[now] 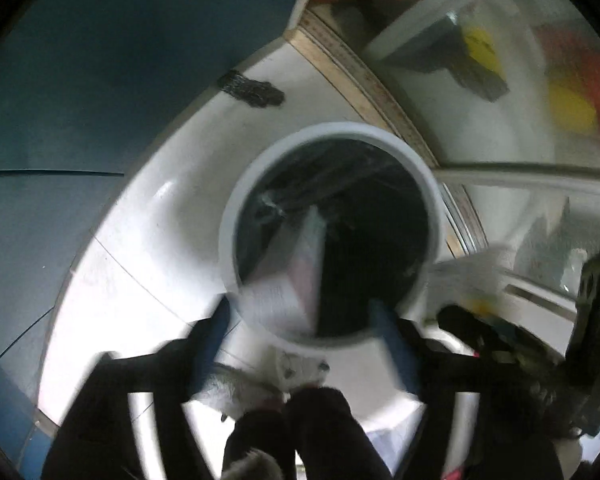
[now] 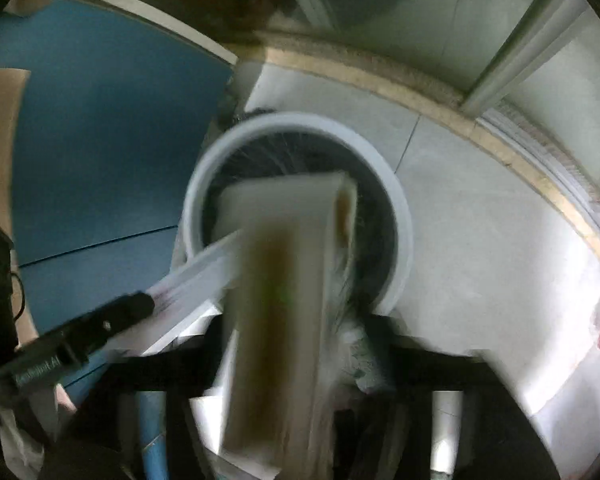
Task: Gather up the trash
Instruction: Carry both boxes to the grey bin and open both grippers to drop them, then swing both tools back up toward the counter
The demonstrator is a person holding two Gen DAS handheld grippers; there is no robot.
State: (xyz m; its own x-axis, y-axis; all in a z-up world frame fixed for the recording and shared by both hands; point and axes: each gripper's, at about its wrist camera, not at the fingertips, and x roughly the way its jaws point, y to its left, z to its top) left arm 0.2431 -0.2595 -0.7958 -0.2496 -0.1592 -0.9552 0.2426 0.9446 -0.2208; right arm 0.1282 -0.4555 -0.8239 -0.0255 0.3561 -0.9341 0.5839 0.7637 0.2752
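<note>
Since both claws hover right over the white trash bin (image 1: 332, 236) on the tiled floor (image 1: 148, 248) near the blue wall (image 1: 80, 80), this is the drop. The left claw (image 1: 304, 316) has its blue fingers spread wide, a white paper box (image 1: 296, 276) tipping into the bin between them. The right claw (image 2: 300, 340) looks open too, with a blurred cardboard sleeve (image 2: 284, 280) sliding down over the rim. I'd stay centred over the opening so nothing catches the rim and lands on the floor.

White tiled floor (image 1: 148, 240), white round bin (image 1: 236, 184) standing on it — dark scrap (image 1: 252, 89) nearby
</note>
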